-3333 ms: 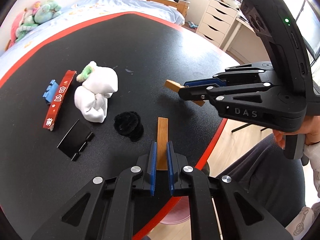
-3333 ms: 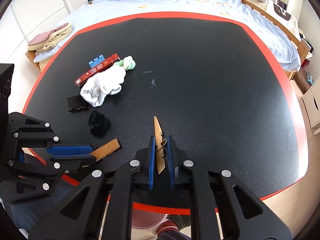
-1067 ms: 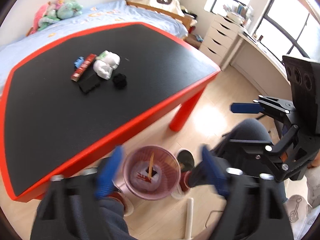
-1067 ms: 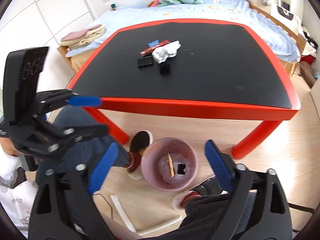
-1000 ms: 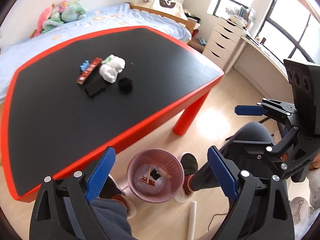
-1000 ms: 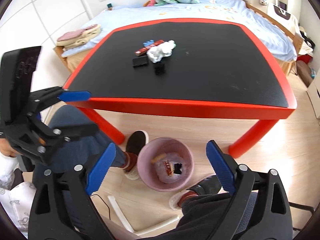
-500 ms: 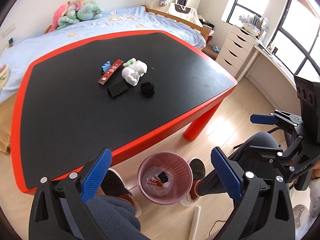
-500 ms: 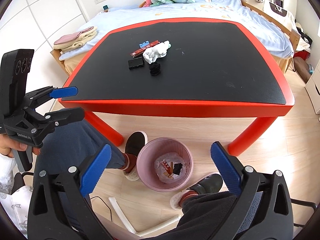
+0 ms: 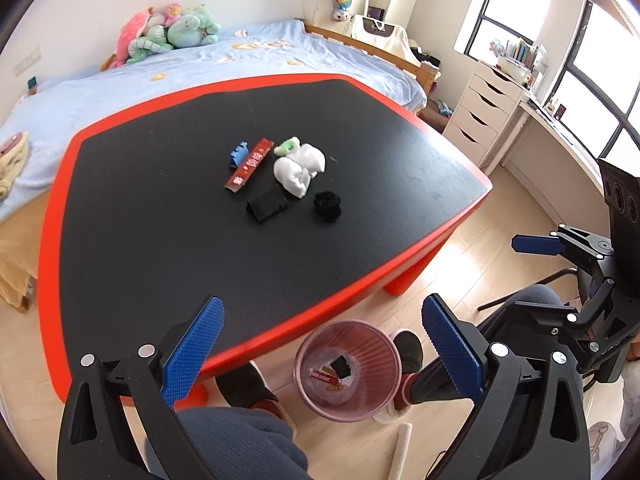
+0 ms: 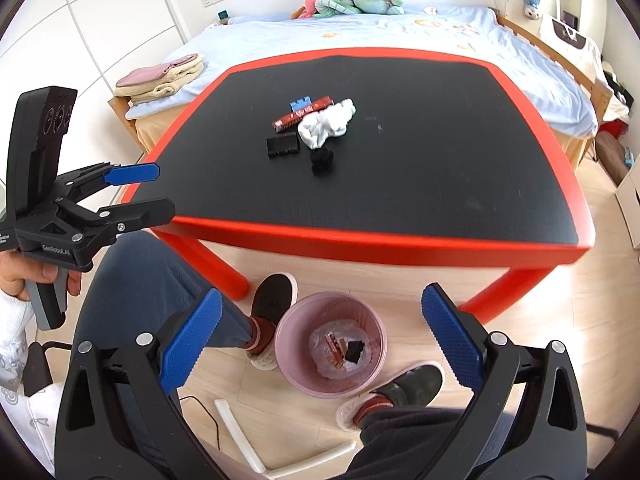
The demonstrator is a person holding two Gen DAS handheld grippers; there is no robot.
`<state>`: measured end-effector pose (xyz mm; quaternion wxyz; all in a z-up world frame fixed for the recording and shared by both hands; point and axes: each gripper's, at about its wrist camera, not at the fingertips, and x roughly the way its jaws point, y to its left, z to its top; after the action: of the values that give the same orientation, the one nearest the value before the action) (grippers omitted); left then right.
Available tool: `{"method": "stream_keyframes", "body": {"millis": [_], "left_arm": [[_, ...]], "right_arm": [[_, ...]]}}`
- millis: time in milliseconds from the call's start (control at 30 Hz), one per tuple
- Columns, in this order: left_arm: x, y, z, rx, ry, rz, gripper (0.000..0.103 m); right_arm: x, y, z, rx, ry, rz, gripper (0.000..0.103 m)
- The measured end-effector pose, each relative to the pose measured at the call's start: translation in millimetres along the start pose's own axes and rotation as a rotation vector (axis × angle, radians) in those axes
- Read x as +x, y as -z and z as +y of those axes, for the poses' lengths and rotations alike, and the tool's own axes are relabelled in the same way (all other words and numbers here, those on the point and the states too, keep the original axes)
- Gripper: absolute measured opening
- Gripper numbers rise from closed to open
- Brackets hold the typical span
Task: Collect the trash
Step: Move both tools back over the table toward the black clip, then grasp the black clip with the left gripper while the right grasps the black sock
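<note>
A pink waste bin (image 9: 347, 364) (image 10: 332, 345) stands on the floor by the table's near edge, with several scraps inside. My left gripper (image 9: 322, 354) is open and empty, held above the floor near the bin; it also shows in the right wrist view (image 10: 138, 190). My right gripper (image 10: 320, 340) is open and empty above the bin; it also shows in the left wrist view (image 9: 532, 264). On the black table (image 9: 160, 240) lie a white sock (image 9: 299, 168), a black fuzzy ball (image 9: 327, 206), a black clip (image 9: 266, 208), a red strip (image 9: 249, 164) and a blue piece (image 9: 238, 153).
The table has a red rim and red legs (image 10: 504, 296). My knees and slippered feet (image 10: 272, 304) flank the bin. White tubes (image 10: 240, 432) lie on the wooden floor. A bed (image 10: 360, 28) stands behind the table; a white drawer unit (image 9: 484, 108) stands to the right.
Both grippers held wooden clothespins over the table, then moved back over the bin and opened; the clothespins dropped in. Since then both grippers have risen slightly, still open.
</note>
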<state>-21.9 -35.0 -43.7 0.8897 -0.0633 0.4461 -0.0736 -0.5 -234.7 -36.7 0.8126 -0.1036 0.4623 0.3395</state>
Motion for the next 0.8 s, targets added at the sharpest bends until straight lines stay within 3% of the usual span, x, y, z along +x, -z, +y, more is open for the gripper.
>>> {"method": "stream_keyframes", "body": {"millis": [433,800], "left_arm": [[40,-41,33,0.123,0.023,0.058,0.095],[88,-56,52,0.254,0.087,0.111,0.095]], "right_arm": [[42,-64,1,-0.075,0.025,0.016,0.098],[100,-92,-12,-0.086,0.040,0.069,0.098]]}}
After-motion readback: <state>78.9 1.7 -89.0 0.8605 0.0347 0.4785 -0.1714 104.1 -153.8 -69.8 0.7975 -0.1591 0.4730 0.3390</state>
